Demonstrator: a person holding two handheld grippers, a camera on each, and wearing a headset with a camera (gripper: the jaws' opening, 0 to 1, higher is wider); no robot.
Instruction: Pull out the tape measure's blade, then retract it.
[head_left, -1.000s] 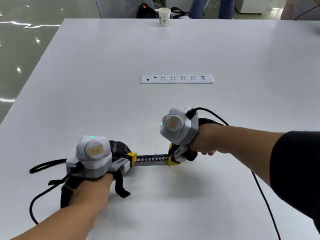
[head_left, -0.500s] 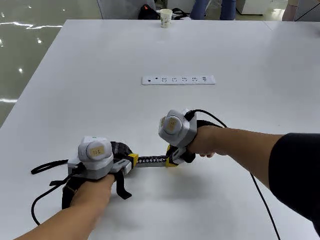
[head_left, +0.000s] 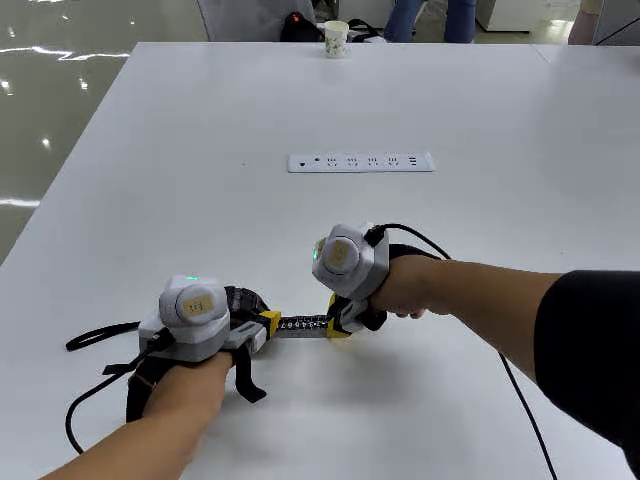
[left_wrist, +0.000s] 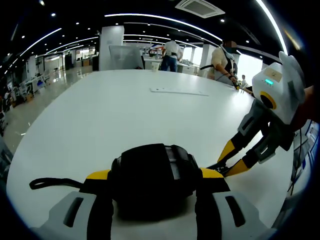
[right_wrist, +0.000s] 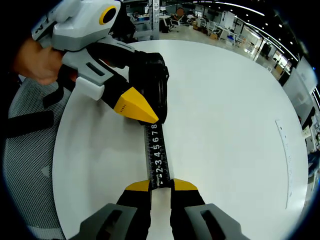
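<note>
At the near left of the white table (head_left: 200, 150), black tape measure (head_left: 243, 300) clamped tight in the left gripper (head_left: 262, 325); short length of blade (head_left: 300, 323) drawn out toward the right, tip pinched in the closed right gripper (head_left: 335, 325). Farther back, well apart, power strip (head_left: 361, 162).

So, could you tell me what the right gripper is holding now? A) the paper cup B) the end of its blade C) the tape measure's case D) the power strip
B: the right gripper is shut on the blade at its low-number end.
</note>
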